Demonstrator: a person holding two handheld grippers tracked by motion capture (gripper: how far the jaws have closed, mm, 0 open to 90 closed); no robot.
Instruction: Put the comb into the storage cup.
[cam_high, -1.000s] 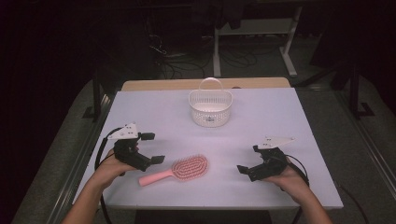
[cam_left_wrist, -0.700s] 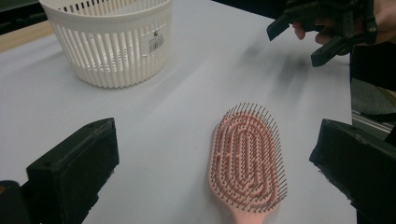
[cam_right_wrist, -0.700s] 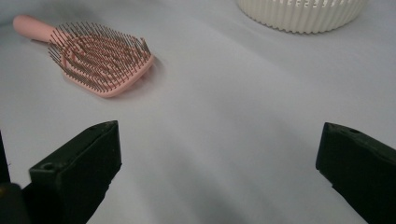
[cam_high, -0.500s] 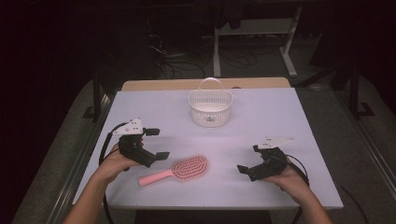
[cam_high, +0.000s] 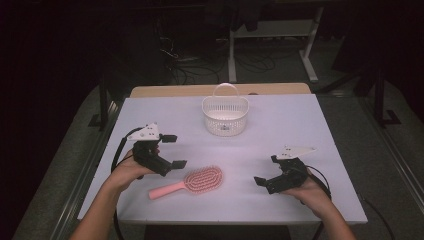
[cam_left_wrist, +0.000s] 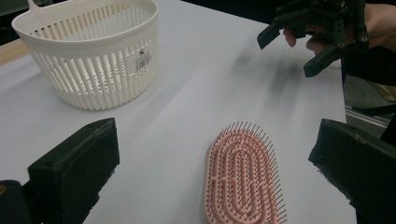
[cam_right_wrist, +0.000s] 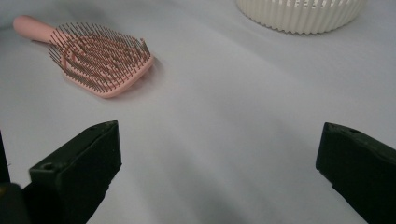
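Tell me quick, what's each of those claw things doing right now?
Left gripper: open, holding nothing, beside the hairbrush.
Right gripper: open, holding nothing.

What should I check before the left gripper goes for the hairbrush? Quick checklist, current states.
1. Left gripper open: ok, jaws spread wide in the left gripper view, nothing between them.
2. Pink hairbrush reachable: ok, it lies flat on the table, bristles up, just ahead of the left jaws.
3. Handle free to grasp: ok, it points toward the left hand with nothing on it.
4. Right gripper out of the way: ok, open and apart from the brush.
5. White basket upright: ok, it stands at the far side of the table.
6. Basket empty: cannot tell, its inside is hard to see.
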